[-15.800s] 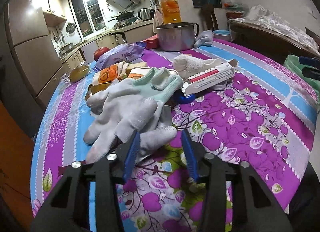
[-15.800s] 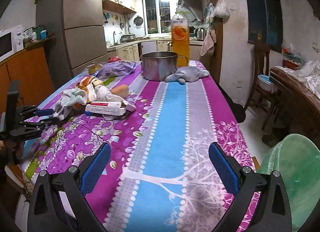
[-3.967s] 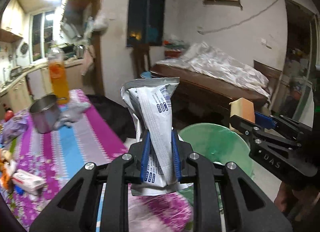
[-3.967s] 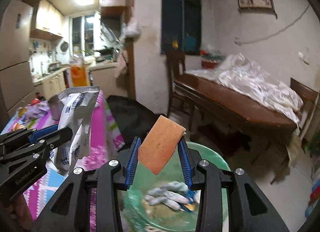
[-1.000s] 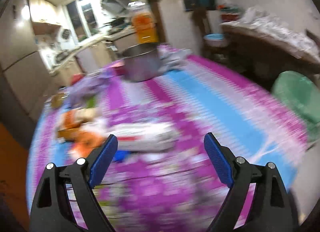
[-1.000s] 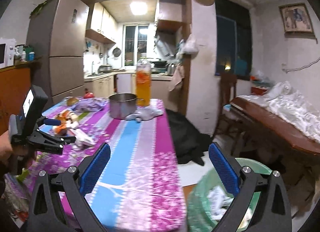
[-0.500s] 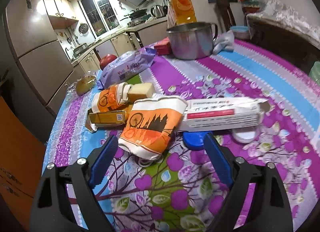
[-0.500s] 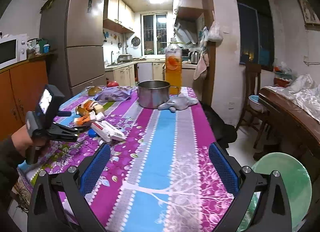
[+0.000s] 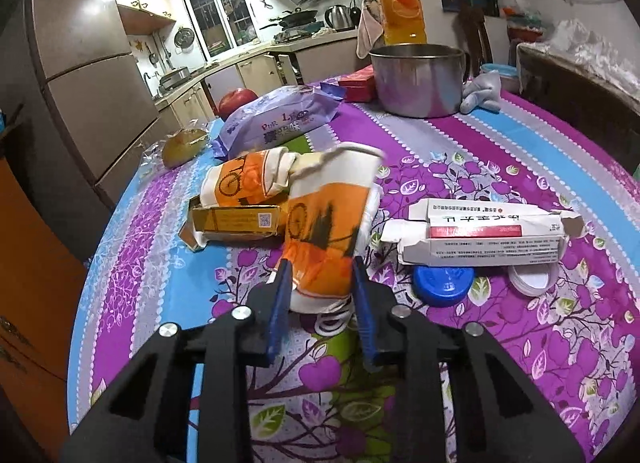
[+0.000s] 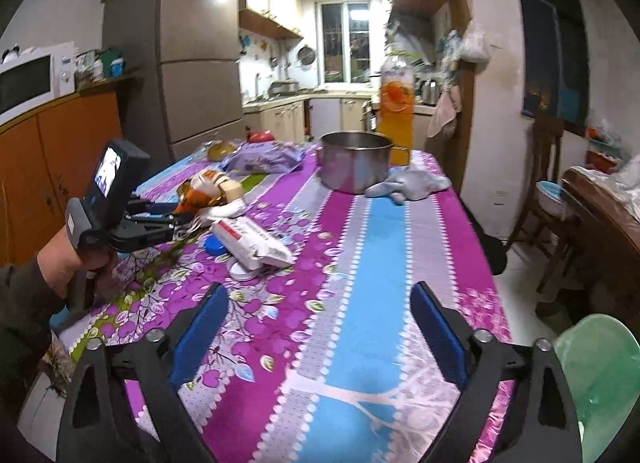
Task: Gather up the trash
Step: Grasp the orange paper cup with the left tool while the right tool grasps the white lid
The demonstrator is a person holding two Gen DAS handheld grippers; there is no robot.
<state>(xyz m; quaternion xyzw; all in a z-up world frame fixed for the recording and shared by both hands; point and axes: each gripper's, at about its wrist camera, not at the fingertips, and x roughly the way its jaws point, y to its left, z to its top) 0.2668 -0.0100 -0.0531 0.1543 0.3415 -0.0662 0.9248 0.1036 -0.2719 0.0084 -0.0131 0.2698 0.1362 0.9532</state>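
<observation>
The base of the orange paper cup (image 9: 326,231) is hidden between the blue pads of the left gripper (image 9: 320,305), and white rings under it are only partly seen. In the right wrist view the cup (image 10: 198,193) is blurred and mostly covered by that gripper (image 10: 176,219). The green bin (image 10: 596,387) is cut off at the lower right edge, so its contents cannot be made out. "PUR L" can be read on the purple pack (image 9: 280,121); the white carton (image 9: 480,237) bears small print, probably Chinese, too fine to read. A code square is seen on the yellow box (image 9: 240,221). The left gripper is angled down at the table (image 9: 500,151), its jaws having just been closing, and the cup is now clamped and tilted up off the cloth. It is held by a hand (image 10: 64,263) in a dark sleeve. The right gripper (image 10: 320,337) is held wide apart over the striped cloth with nothing between its pads, though its jaws have just been closing slightly.
</observation>
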